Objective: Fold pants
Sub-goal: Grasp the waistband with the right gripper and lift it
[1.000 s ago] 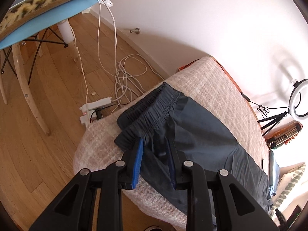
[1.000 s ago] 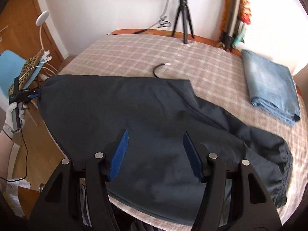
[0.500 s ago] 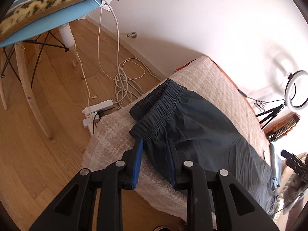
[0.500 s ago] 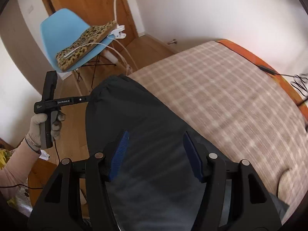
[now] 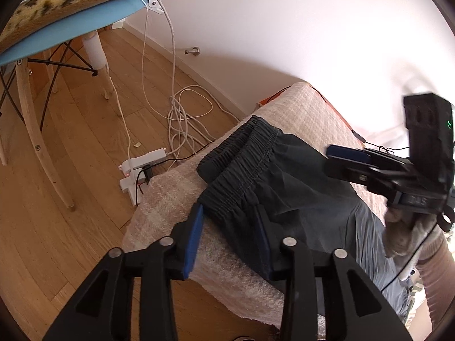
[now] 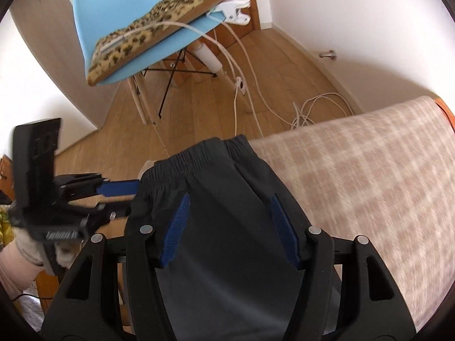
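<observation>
Dark navy pants (image 5: pixel 287 187) lie on a checked beige cover (image 5: pixel 176 187), their elastic waistband (image 5: pixel 239 153) at the cover's end near the floor. My left gripper (image 5: pixel 229 227) is open, its jaws on either side of the waistband's near corner. My right gripper (image 6: pixel 231 221) is open and hovers over the pants just behind the waistband (image 6: pixel 196 162). The right gripper shows in the left wrist view (image 5: pixel 347 159) above the pants. The left gripper shows in the right wrist view (image 6: pixel 119 193) at the waistband's left corner.
A blue chair (image 6: pixel 119 28) with a leopard-print cushion (image 6: pixel 159 25) stands on the wooden floor (image 5: pixel 57 199) beyond the cover's end. White cables (image 5: pixel 182 113) and a power strip (image 5: pixel 139 170) lie on the floor by the wall.
My right gripper swung from the pants' legs to the waistband end and now appears in the left wrist view. My left gripper drew back to the waistband's near corner.
</observation>
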The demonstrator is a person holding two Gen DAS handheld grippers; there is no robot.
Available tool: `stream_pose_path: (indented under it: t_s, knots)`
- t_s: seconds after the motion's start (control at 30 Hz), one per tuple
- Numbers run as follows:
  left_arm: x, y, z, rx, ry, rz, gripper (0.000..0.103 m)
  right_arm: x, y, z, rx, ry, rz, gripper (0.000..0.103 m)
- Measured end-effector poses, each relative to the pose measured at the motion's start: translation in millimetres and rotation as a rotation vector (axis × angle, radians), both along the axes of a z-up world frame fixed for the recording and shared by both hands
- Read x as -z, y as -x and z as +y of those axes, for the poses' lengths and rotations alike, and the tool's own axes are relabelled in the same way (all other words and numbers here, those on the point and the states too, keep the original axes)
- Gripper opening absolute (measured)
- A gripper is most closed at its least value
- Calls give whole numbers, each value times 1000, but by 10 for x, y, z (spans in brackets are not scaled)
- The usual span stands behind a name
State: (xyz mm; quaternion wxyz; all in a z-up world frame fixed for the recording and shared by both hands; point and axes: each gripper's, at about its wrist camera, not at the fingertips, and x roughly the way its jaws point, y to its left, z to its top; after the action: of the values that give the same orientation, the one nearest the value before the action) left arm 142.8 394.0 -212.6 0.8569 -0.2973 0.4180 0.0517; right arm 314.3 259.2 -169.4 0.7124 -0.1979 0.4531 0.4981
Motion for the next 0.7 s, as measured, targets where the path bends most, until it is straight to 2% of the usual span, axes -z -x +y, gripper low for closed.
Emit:
stream_pose_path:
  t_s: [0.1, 0.13, 0.17, 0.2, 0.27, 0.47, 0.57, 0.7]
  knots:
    - [-36, -52, -96, 19, -59, 21, 41, 82, 29, 146, -31, 34, -27, 62]
    - [-47, -63, -127, 26, -76, 24, 44, 101, 27, 186, -38, 42, -31, 53]
    - [-53, -67, -148, 31, -83, 24, 47, 114, 35, 202, -43, 47, -30, 40]
    - [-56, -68, -161, 35, -87, 25, 48, 120, 40, 211, -45, 51, -25, 34]
    - [-65, -55, -159, 30, -84, 20, 49, 124, 65, 202, -50, 51, -27, 8]
    - [-92, 32, -26, -30, -24, -13, 49, -38, 147, 111, -44, 7, -93, 3]
    - [-133, 33, -6, -41, -37, -33, 49, -138, 62, 72, -10, 0, -139, 2]
    - [-105, -83, -6, -32, -29, -16, 49, -84, -90, 149, 6, 14, -106, 3]
